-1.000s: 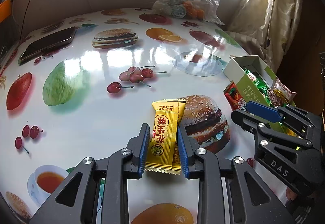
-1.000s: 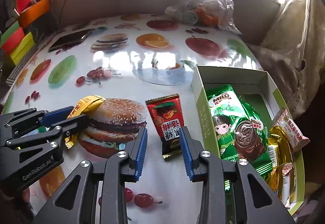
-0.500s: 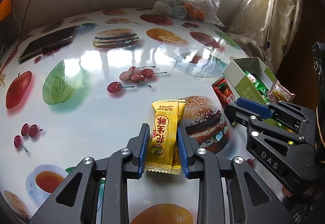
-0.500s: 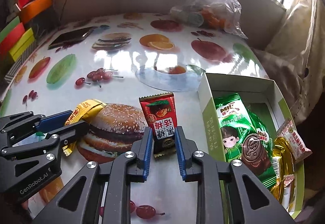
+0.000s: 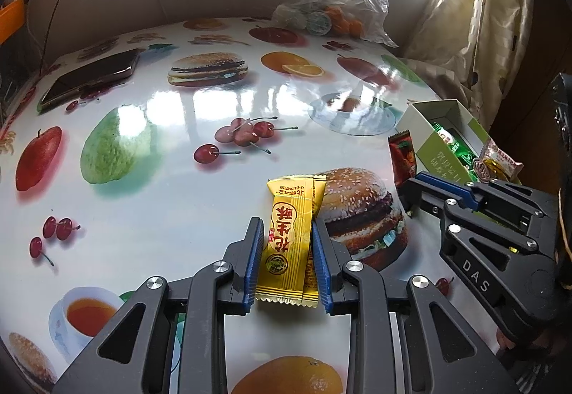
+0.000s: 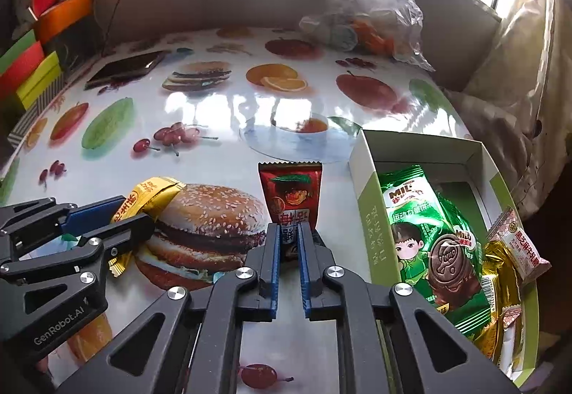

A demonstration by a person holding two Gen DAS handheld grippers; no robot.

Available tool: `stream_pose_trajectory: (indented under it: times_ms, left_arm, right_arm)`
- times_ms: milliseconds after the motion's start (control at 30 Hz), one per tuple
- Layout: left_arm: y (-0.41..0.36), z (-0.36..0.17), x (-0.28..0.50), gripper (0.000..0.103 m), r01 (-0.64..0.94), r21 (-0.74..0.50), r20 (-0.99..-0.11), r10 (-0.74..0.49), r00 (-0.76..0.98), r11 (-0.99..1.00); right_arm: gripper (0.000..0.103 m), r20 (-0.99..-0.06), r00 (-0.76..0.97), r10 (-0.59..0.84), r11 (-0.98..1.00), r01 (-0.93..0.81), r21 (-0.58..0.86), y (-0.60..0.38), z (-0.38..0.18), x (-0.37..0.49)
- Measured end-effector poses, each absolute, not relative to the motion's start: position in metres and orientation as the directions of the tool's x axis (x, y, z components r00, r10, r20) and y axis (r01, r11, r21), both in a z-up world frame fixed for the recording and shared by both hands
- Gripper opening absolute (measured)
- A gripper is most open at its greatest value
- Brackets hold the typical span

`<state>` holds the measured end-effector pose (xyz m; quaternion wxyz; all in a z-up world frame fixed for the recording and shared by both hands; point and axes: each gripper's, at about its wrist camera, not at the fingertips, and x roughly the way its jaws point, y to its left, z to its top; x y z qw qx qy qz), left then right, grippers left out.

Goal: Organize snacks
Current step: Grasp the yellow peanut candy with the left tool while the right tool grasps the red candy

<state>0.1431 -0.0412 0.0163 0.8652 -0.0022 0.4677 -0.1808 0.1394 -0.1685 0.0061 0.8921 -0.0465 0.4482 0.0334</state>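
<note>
Since the earlier frame, my right gripper (image 6: 289, 247) jaws had just been closing, pinching the red snack packet (image 6: 291, 195) on the worktop (image 5: 171, 201) left of the box (image 6: 368, 215). Left gripper (image 5: 287, 262) clamped the yellow packet (image 5: 291, 237). I judged a straight lift safest before swinging boxward.

Hidden and cut-off parts

The green-and-white cardboard box (image 6: 371, 215) ran past the frame's edge (lower right); the clear plastic bag's (image 6: 371, 1) contents stayed blurred.

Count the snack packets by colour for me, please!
Yellow: 1, the yellow packet in the left gripper.
Red: 1, the red packet in the right gripper.
Green: 1, in the box.
Gold: 1, in the box.
Pink-and-white: 1, on the box edge.
Total: 5 that I can see.
</note>
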Motion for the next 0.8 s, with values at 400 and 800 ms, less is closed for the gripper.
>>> stream_pose_trajectory:
  times_ms: [400,800]
  left_arm:
    - [-0.039,0.022,0.138,0.025,0.302,-0.164,-0.796,-0.307,0.522,0.939]
    - [-0.038,0.026,0.134,0.026,0.298,-0.163,-0.793,-0.305,0.527,0.940]
  right_arm:
    - [0.005,-0.797,0.602,0.051,0.994,-0.107,-0.017,-0.165,0.011,0.133]
    - [0.002,-0.784,0.614,0.093,0.992,-0.124,0.020,-0.163,0.017,0.125]
